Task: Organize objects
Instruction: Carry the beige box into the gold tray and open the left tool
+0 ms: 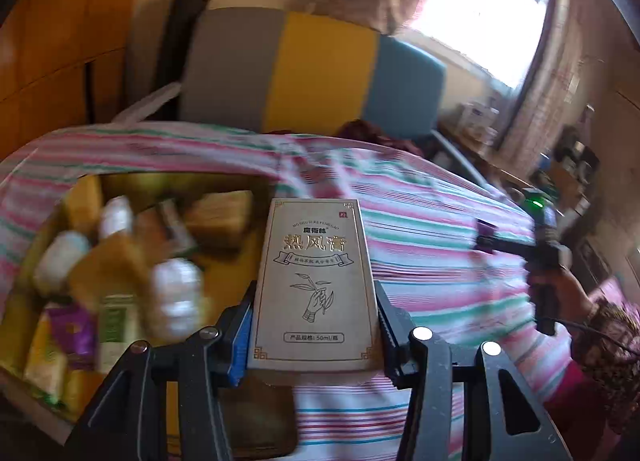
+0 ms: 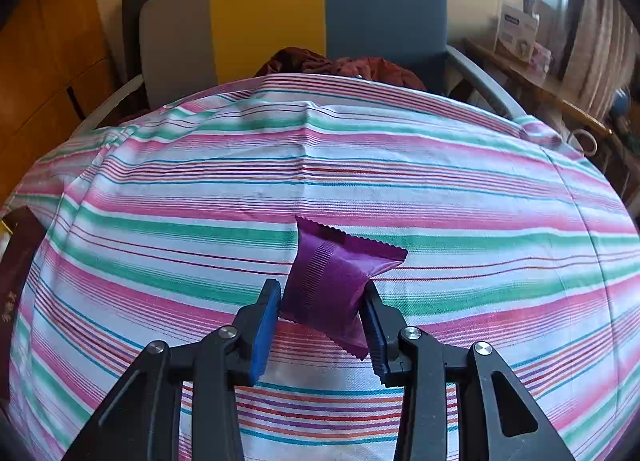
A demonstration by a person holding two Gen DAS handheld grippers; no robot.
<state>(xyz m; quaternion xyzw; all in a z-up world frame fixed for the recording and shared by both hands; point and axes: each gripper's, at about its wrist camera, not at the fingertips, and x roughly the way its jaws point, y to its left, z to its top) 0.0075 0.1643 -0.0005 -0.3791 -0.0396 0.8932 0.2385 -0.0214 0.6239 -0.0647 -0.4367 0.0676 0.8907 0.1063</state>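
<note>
- Boxed ointment carton (image 1: 316,285), beige with a drawn hand and sprig, sits clamped in the left gripper (image 1: 316,337), long axis pointing away along the fingers, held above the striped tablecloth (image 1: 440,301).
- Just to its left lies the open cardboard box (image 1: 36,377), crowded with bottles and packets; I'd judge the carton belongs there, a short sideways carry.
- Right gripper (image 2: 320,325) is pinched on a purple sachet (image 2: 336,285), over bare cloth, well apart from the box.
- Left hand is clearly nearer.
</note>
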